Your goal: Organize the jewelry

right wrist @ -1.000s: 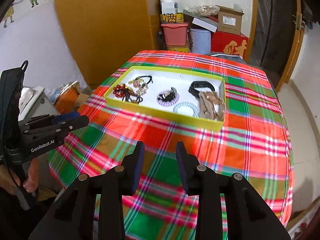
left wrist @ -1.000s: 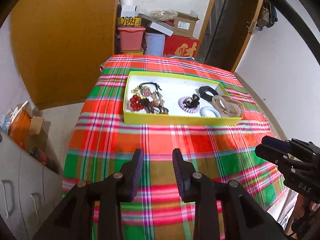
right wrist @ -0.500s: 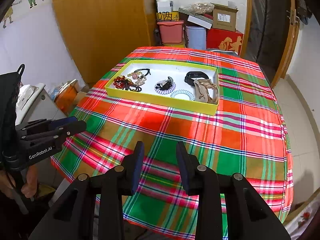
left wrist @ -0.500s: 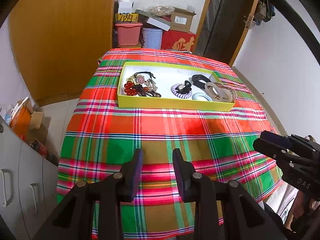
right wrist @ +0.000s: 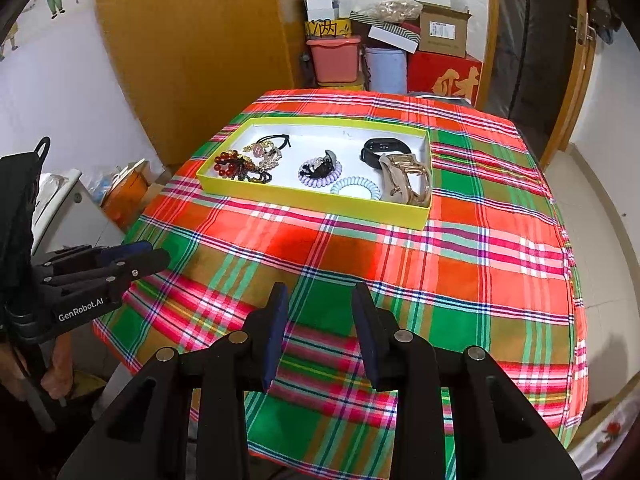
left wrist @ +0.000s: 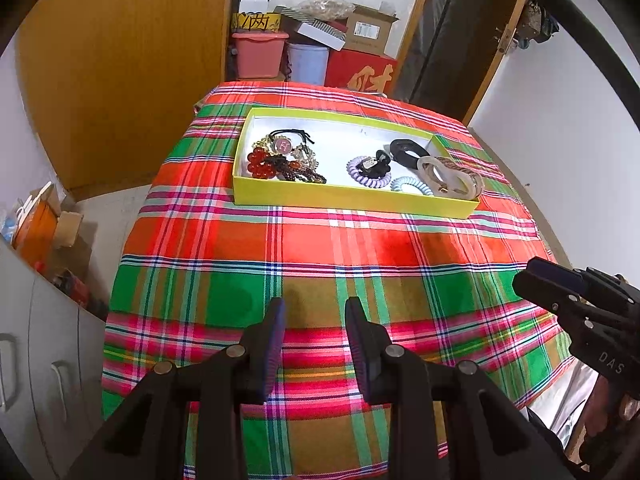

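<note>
Black left gripper (right wrist: pixel 136 256), "GenRobot.AI" lettering

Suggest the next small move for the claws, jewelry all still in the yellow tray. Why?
Probably bring the left claw forward toward the tangled bead pile at the left end of the yellow tray. Both claws hang open and empty above the plaid cloth, short of the tray, and that clump looks the least sorted. The right claw could then take the hair ties.

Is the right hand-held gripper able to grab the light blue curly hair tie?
Probably yes. The right hand-held gripper is open and empty, and the hair tie lies uncovered near the tray's front wall.
</note>
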Demonstrator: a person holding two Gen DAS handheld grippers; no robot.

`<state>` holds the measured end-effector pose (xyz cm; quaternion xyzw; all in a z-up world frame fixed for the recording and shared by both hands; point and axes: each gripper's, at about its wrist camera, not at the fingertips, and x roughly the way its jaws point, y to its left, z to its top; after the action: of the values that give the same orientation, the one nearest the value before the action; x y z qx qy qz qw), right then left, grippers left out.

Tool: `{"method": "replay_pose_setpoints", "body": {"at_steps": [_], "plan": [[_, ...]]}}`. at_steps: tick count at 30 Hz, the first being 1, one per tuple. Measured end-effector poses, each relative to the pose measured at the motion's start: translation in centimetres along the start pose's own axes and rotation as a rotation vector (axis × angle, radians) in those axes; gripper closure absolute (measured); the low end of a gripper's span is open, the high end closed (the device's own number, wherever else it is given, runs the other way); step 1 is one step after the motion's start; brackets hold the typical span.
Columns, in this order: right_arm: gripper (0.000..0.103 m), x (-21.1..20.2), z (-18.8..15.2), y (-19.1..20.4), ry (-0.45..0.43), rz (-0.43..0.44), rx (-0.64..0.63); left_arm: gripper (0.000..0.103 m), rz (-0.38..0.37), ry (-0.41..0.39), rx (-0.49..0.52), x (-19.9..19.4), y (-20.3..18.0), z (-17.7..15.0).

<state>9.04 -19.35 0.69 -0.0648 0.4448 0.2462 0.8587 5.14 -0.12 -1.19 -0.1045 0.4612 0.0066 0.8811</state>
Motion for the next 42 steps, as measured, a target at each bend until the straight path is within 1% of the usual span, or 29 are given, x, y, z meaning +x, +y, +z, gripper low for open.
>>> {"method": "replay_pose_setpoints", "body": {"at_steps": [26,42], "plan": [[0.069,0.20,0.12,0.30,0.010,0.004,-0.006,0.072,0.022,0.001,0.017,-0.04,-0.28,-0.06],[0.069,0.18,0.15,0.23,0.010,0.004,-0.006,0.072,0.022,-0.004,0.018,-0.14,-0.41,-0.09]]}}
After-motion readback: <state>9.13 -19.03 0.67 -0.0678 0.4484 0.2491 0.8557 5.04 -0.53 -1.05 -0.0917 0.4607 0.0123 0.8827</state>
